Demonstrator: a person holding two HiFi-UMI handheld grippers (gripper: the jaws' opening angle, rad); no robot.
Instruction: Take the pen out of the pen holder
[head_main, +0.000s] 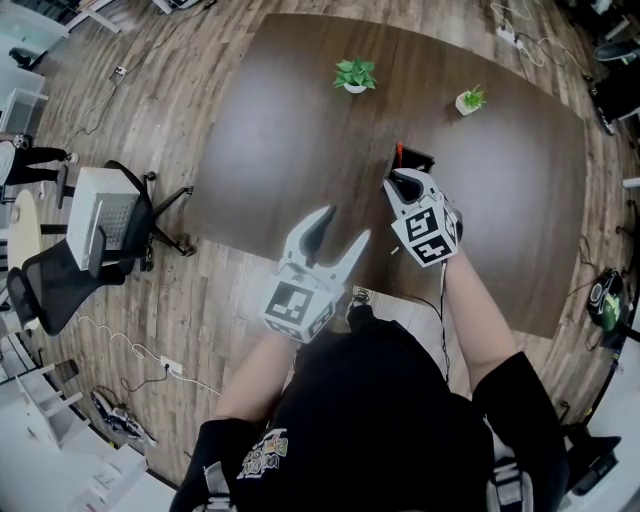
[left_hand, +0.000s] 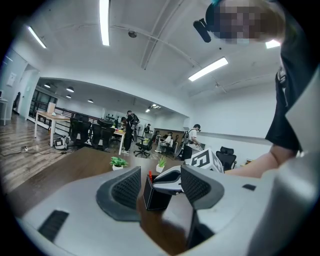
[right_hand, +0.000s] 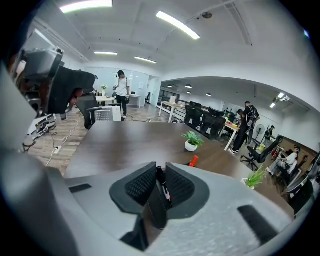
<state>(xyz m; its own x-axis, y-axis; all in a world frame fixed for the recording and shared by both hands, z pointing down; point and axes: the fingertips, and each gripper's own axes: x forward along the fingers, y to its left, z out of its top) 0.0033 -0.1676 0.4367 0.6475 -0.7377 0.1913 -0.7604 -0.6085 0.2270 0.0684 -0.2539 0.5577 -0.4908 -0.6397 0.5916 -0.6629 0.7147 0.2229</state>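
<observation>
A black pen holder (head_main: 418, 160) stands on the dark brown table (head_main: 280, 150), with a red pen (head_main: 398, 153) sticking up out of it. My right gripper (head_main: 400, 183) reaches down over the holder's near side. In the right gripper view its jaws stand narrow, with the pads against a black pen (right_hand: 162, 186) that rises between them; the red pen (right_hand: 192, 161) pokes up just beyond. My left gripper (head_main: 345, 225) hovers open and holding nothing near the table's front edge. In the left gripper view the holder (left_hand: 156, 197) shows beyond the wide jaws.
Two small potted plants (head_main: 355, 75) (head_main: 470, 99) stand at the far side of the table. Office chairs (head_main: 100, 215) sit on the wood floor to the left, with cables around them. People and desks show far off in both gripper views.
</observation>
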